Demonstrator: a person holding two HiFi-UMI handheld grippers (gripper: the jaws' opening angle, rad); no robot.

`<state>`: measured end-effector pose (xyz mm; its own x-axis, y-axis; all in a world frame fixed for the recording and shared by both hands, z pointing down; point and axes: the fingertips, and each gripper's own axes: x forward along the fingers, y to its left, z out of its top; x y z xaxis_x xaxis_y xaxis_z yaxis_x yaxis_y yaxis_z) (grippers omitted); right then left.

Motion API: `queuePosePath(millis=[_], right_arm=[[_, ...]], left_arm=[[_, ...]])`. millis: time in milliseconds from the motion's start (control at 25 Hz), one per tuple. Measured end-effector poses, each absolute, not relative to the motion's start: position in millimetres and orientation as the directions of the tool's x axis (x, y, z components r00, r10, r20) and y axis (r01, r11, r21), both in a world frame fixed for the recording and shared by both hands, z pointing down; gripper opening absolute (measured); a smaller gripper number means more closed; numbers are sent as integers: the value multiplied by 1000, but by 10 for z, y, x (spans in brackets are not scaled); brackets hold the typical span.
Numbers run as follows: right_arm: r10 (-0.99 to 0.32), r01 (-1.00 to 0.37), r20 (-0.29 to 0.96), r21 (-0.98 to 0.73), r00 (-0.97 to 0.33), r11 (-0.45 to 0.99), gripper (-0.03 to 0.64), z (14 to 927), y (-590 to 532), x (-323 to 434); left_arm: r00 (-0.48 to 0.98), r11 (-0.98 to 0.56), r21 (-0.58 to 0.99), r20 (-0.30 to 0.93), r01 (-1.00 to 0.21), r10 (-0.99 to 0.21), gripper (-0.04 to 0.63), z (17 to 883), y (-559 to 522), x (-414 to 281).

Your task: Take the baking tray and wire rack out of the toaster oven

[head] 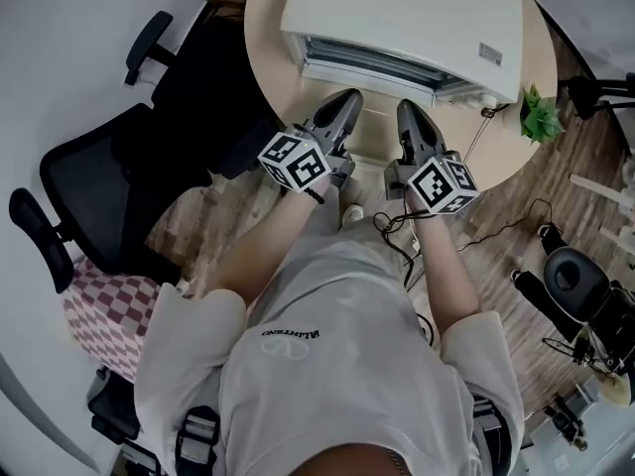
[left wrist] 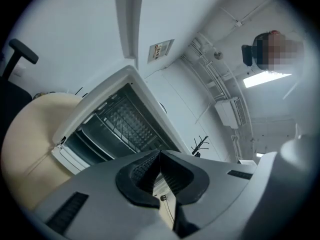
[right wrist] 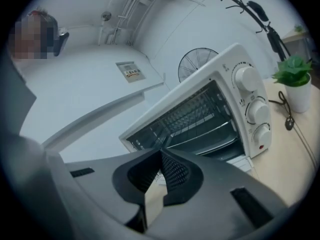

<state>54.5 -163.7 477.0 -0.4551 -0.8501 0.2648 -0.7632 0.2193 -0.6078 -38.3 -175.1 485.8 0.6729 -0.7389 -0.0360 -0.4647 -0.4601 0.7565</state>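
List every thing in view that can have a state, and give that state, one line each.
toaster oven, open, inside on show
wire rack, in the oven, above the tray
baking tray, in the oven, below the rack
left gripper, jaws shut, empty
right gripper, jaws shut, empty
potted plant, upright beside the oven

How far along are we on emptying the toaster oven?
Done: the toaster oven looks open, with its inside on show. In hand: nothing. The left claw and right claw are both shut and empty, just short of the oven's mouth. Left: everything. The wire rack and the baking tray beneath it both sit inside.
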Motion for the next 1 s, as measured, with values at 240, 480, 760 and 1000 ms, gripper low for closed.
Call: queuePosePath(millis=[240, 480, 760, 1000], right_arm=[[-862, -716, 251, -677, -440, 169, 3, 4956, -1830, 549], [-864, -673, 247, -728, -439, 134, 3, 5114, -1982, 643], [-861, -651, 248, -750, -445, 120, 3, 5252, -2172, 748], [-863, -618, 238, -779, -446, 105, 3, 5346, -2308, 790]], left_arm=[[650, -376, 844, -43, -382, -759, 49, 5144, -2020, -378], [621, -305, 896, -41, -324, -782, 71, 5341, -2205, -261], [587, -278, 905, -38, -324, -809, 74, 5414, -2362, -157], [544, -241, 936, -67, -255, -837, 80, 5458, -2492, -109]])
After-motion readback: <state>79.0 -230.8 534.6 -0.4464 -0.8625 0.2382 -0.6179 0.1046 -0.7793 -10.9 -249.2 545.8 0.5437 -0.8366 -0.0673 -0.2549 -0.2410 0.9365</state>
